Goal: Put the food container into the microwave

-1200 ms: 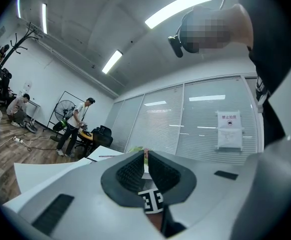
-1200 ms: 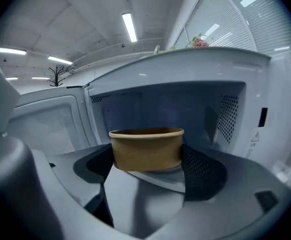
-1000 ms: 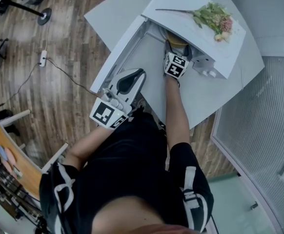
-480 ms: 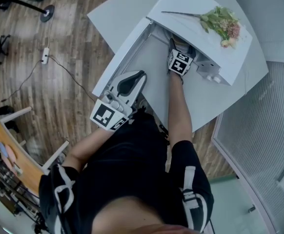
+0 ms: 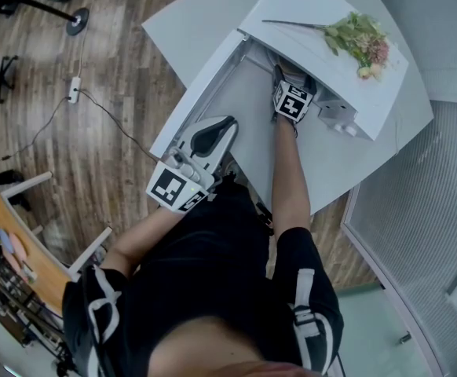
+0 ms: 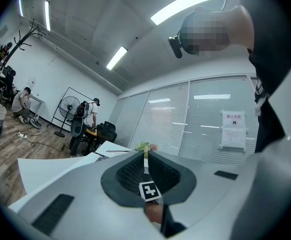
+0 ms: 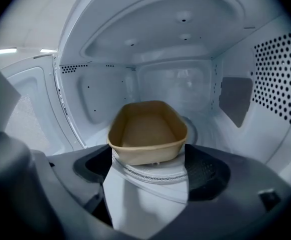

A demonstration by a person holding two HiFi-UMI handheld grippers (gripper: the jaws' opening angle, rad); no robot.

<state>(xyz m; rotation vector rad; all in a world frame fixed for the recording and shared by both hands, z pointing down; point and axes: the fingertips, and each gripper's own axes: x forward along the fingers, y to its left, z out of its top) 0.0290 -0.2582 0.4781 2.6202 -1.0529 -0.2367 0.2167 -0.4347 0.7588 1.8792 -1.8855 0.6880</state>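
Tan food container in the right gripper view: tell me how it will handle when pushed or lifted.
Probably light: the food container looks empty and thin-walled. Its sides may flex between the jaws of the right gripper. Low and wide, it should slide on the glass turntable rather than tip.

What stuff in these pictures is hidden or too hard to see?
- Right gripper view: the fingers cover the sides of the food container, so touching is unclear.
- Head view: the top of the microwave hides the food container.
- Left gripper view: the sign is too small to read.
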